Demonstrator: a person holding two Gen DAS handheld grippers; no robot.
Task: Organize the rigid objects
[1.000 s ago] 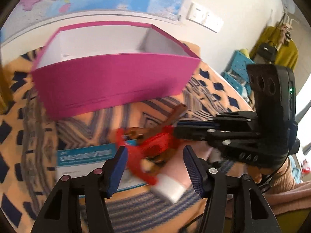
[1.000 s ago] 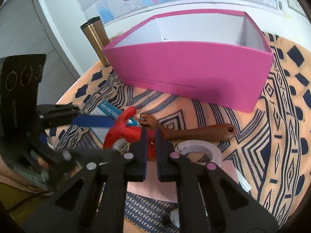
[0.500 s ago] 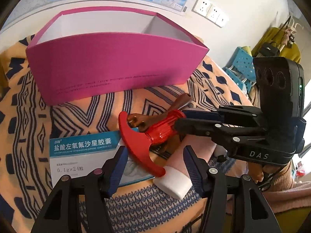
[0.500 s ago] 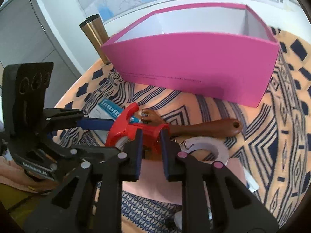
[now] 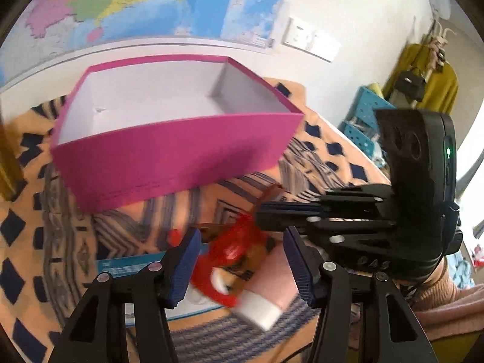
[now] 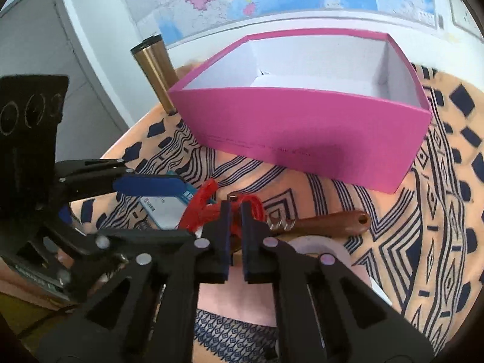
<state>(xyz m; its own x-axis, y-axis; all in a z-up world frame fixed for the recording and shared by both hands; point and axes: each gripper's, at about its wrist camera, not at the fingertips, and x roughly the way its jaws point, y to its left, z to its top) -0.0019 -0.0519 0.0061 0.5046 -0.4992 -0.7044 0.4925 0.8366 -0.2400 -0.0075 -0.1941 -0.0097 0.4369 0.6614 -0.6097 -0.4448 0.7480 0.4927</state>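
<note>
A red T-handled tool (image 6: 202, 202) sits just above the patterned cloth in front of the pink box (image 6: 302, 133). My right gripper (image 6: 237, 211) is shut on its red shaft. In the left wrist view that gripper (image 5: 261, 214) reaches in from the right, and the red tool (image 5: 239, 251) is blurred. My left gripper (image 5: 242, 260) straddles the tool's handle end with its jaws closing, and the pads show gaps on both sides. Its blue finger (image 6: 148, 184) shows in the right wrist view. The pink box (image 5: 169, 163) stands open with a white inside.
A brown-handled utensil (image 6: 329, 224) lies under the red tool, next to a white tape roll (image 6: 320, 246). A blue-and-white medicine box (image 5: 127, 269) and a pink tube with a white cap (image 5: 260, 308) lie close by. A gold tumbler (image 6: 154, 72) stands left of the box.
The right jaws parted slightly around the red shaft half a second ago and have pinched it again. The red tool has shifted and is blurred. The left view has tilted up.
</note>
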